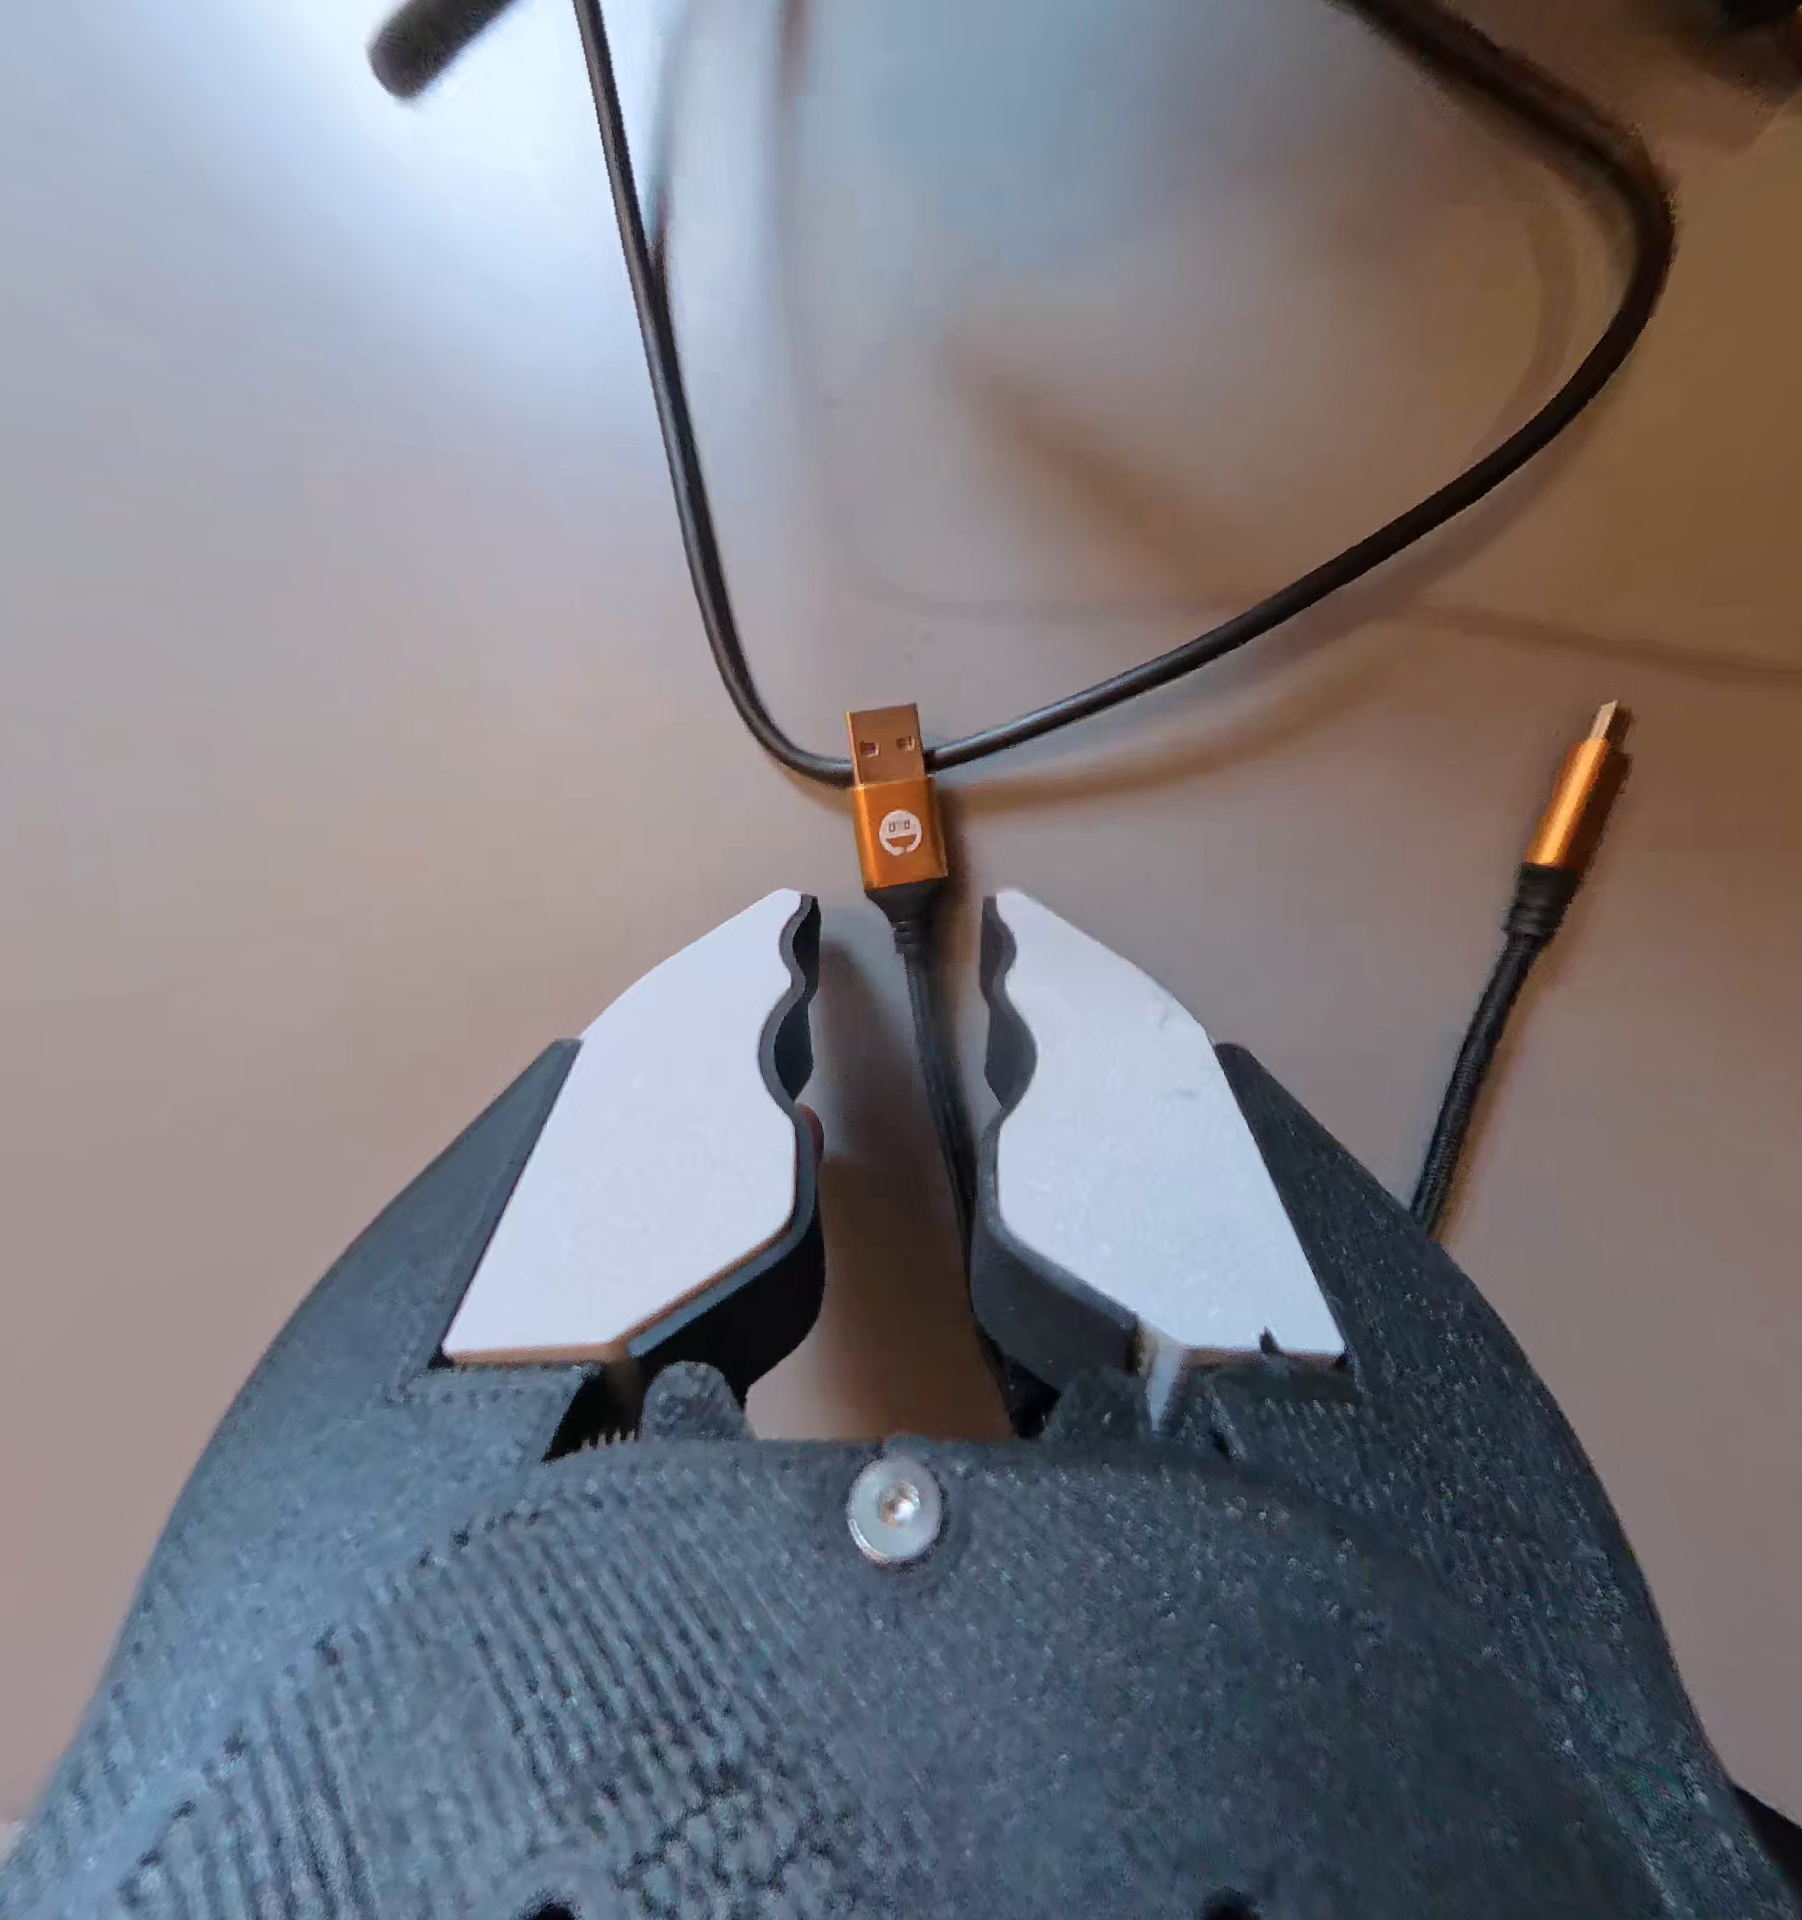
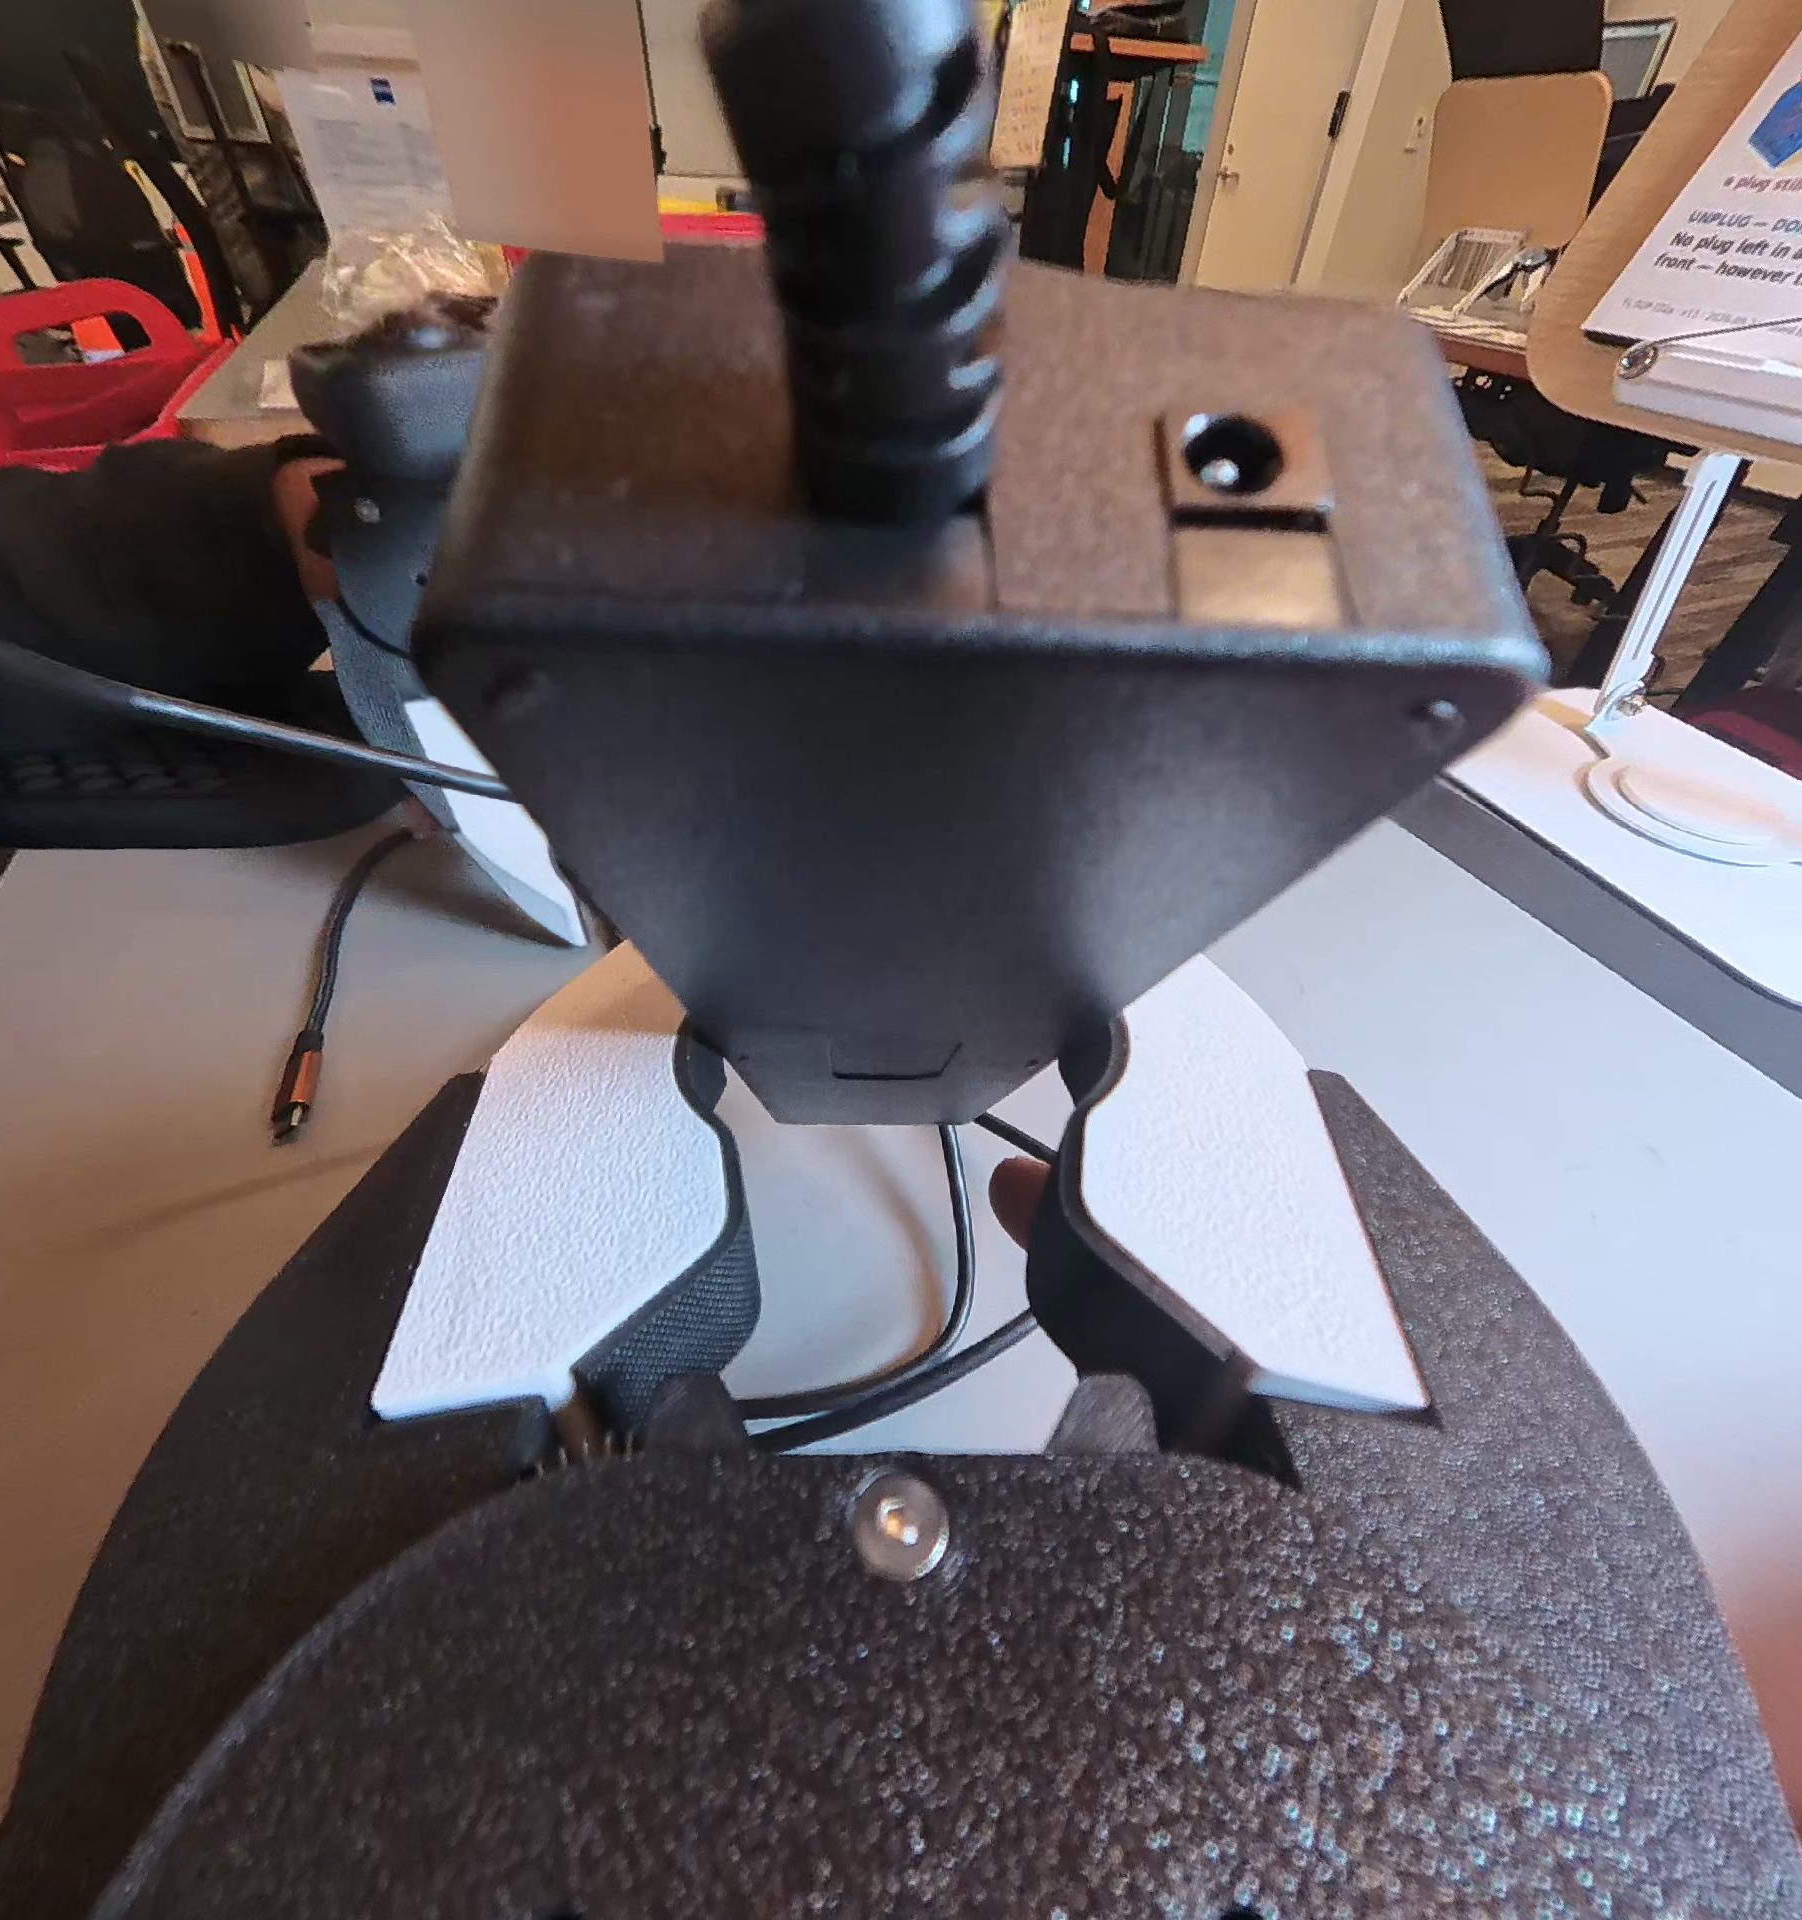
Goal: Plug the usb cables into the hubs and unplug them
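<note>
Soft, warm light falls from above in the left wrist view, with a pale glare patch on the table (image 1: pixel 357 260) and motion blur smearing the black cable (image 1: pixel 1562 135) at the top. The right wrist view is bright and evenly lit; the black hub (image 2: pixel 970 665) is close and out of focus, and fisheye distortion bends the edges.

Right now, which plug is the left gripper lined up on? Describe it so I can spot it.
On the pale table, look just beyond the open left gripper. The orange USB plug lies over a thin black cable. Its wide flat metal end differs from the slimmer orange plug at the right.
</note>
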A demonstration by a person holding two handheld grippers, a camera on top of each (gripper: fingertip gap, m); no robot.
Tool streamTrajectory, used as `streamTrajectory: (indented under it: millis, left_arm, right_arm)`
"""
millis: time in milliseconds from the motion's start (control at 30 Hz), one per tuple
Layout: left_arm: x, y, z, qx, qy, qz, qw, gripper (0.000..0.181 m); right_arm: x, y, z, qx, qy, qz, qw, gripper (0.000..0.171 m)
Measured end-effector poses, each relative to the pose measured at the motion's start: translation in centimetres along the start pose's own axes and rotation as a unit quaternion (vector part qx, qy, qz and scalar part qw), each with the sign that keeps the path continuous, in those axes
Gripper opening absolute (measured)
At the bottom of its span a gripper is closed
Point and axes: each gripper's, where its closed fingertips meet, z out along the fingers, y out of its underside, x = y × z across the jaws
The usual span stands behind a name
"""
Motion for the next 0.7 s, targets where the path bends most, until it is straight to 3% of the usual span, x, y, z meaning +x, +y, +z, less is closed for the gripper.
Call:
streamTrajectory:
  millis: [33, 100, 200, 367, 533, 700]
  left_arm:
    - [0.0, -0.2, 0.0, 0.009, -0.002, -0.004, 1.0, 0.024]
    - [-0.3, -0.1, 0.1, 0.006, -0.009, -0.002, 1.0, 0.014]
    - [-0.5, -0.2, -0.2, 0.014, -0.005, 0.006, 1.0, 0.014]
    - [-3.5, -1.9, -4.6, 0.084, -0.02, -0.026, 0.996, 0.013]
    - [-4.6, -6.8, -10.1, 0.133, -0.014, 0.017, 0.991, 0.013]
    - [-2.3, -10.9, -10.3, 0.116, 0.022, 0.119, 0.986, 0.012]
  right_arm:
    - [0.0, -0.1, 0.0, 0.001, -0.001, 0.0, 1.0, 0.064]
    - [-0.2, -0.1, 0.0, 0.001, -0.003, -0.003, 1.0, 0.064]
    - [-0.8, -0.2, 0.1, 0.003, -0.015, -0.015, 1.0, 0.064]
    - [-2.1, -0.4, 0.3, 0.002, -0.046, -0.032, 0.998, 0.064]
    - [-3.4, -1.1, 2.4, -0.032, -0.093, -0.055, 0.994, 0.064]
    - [-4.4, -2.7, 5.7, -0.068, -0.153, -0.08, 0.983, 0.064]
